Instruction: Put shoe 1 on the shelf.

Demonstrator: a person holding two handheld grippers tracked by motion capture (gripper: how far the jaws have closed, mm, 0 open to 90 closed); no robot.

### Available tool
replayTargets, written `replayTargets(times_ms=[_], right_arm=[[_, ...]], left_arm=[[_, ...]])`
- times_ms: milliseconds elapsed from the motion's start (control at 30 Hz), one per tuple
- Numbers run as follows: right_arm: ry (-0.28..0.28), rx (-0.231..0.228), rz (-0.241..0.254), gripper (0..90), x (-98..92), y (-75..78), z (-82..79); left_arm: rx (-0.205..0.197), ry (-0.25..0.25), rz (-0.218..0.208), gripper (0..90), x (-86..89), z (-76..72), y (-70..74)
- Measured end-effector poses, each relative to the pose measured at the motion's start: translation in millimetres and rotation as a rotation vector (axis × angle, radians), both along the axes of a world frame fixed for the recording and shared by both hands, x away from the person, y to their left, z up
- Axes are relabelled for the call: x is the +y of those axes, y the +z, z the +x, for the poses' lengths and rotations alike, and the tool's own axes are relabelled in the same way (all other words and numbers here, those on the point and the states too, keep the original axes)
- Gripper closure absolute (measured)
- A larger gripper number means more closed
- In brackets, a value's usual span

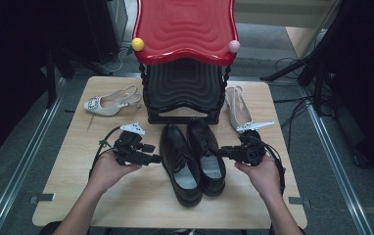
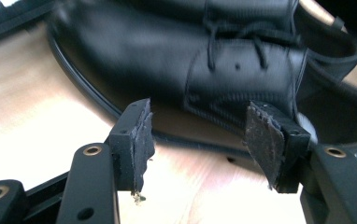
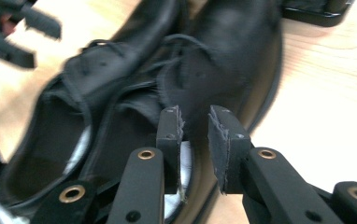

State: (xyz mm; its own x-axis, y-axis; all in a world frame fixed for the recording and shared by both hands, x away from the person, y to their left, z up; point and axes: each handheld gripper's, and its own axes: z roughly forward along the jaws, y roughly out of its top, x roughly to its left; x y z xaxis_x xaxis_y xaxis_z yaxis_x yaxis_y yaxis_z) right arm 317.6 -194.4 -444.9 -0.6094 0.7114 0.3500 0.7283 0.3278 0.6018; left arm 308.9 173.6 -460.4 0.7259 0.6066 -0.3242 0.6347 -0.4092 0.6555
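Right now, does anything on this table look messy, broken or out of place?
The two pale slingback heels are split up: one lies on its side left of the red-topped black shoe rack, the other right of it. The left gripper's pads look frayed.

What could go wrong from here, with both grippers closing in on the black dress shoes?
1. The right gripper straddles the thin collar of the right black shoe with its jaws only slightly apart; a pinch that shallow might slip when lifted.
2. The left gripper is open beside the left black shoe, not yet around any edge, so closing now would likely push the shoe rather than grasp it.
3. The shoes sit touching, so moving one may drag the other.
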Motion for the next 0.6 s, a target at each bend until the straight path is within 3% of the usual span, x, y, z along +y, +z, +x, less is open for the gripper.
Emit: replayTargets(times_ms=[167, 267, 400, 600], right_arm=[[0.048, 0.034, -0.049, 71.5, 19.5, 8.0, -9.4], [0.055, 0.053, -0.053, 71.5, 25.2, 6.5, -10.8], [0.068, 0.105, -0.069, 68.4, 39.8, 4.6, -13.4], [0.073, 0.147, -0.087, 62.3, 51.4, 5.8, -15.7]], left_arm=[[0.023, -0.006, -0.01, 41.5, 3.4, 12.9, 8.6], [0.032, -0.016, -0.006, 41.4, 3.3, 17.3, 12.2], [0.018, -0.026, 0.006, 40.5, -0.5, 23.5, 20.3], [-0.009, -0.025, 0.013, 40.4, -2.8, 26.6, 25.3]])
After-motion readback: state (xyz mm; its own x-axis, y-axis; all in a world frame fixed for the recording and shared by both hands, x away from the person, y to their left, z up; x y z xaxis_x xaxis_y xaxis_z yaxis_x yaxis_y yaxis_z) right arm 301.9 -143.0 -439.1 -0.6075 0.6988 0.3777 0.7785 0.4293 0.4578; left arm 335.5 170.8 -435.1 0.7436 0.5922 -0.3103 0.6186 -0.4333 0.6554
